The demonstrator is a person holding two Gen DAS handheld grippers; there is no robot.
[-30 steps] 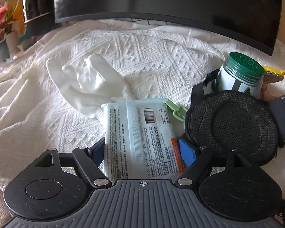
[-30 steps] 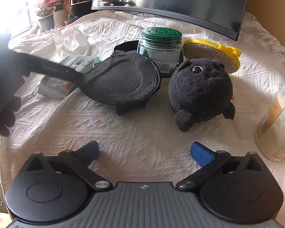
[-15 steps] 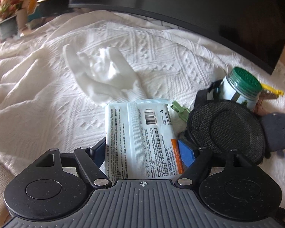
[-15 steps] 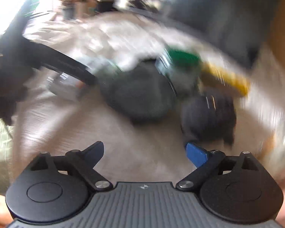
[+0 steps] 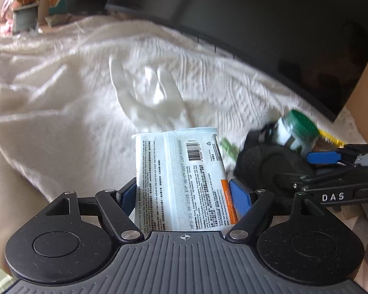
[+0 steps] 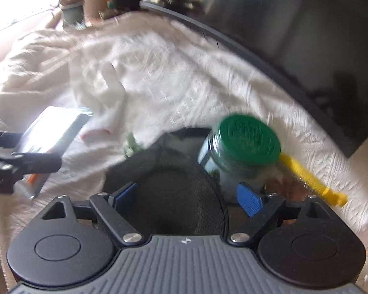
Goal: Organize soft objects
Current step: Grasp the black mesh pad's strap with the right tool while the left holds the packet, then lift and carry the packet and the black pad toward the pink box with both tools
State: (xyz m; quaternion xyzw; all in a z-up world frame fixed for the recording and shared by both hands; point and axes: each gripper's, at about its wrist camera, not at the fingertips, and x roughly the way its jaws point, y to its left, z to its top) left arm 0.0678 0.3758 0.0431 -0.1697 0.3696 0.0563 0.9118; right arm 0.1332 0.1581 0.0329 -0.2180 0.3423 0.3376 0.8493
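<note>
My left gripper is shut on a pale blue pack of wet wipes, held above the white bedspread. A white glove lies beyond the pack. The pack also shows in the right wrist view, with the left gripper on it. My right gripper is open, its blue pads on either side of a round black mesh pad. The black pad also shows in the left wrist view, with the right gripper at it.
A jar with a green lid stands just behind the black pad. A yellow-edged item lies to its right. A dark curved monitor spans the back. Potted plants stand at far left. A small green clip lies by the pad.
My right gripper has swung forward and left, closing in around the black mesh pad; the plush toy has left its view. My left gripper has lifted and tilted with the wipes pack.
</note>
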